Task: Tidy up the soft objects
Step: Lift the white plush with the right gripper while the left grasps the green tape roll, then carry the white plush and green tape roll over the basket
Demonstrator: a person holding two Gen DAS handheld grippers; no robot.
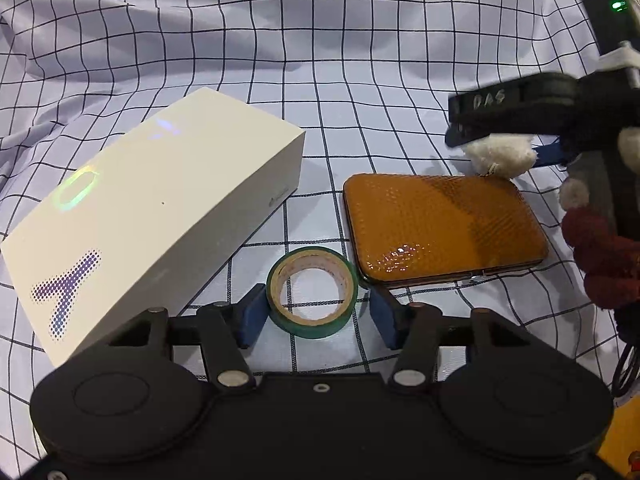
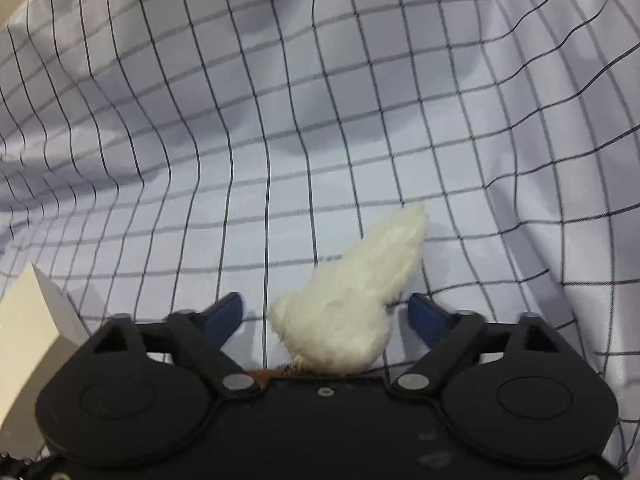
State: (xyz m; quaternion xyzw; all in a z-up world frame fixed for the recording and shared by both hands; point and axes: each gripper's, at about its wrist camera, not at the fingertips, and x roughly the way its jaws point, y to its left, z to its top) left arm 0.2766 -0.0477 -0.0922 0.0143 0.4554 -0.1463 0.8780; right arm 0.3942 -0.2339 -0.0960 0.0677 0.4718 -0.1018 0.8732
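Right wrist view: right gripper (image 2: 322, 318) fingers stand apart around white fluffy toy (image 2: 348, 308), not pressing. Left gripper (image 1: 316, 314) fingers pinch green tape roll (image 1: 313, 293). Risk: toy slides off orange case (image 1: 440, 224) edge, unheld.

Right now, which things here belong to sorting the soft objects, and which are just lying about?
Belongs to the job:
- white fluffy piece, between the right tongs, pads not touching it
- green tape roll, between the left tongs; hardly soft, though

Lying about:
- white box
- orange case
- checked cloth under everything
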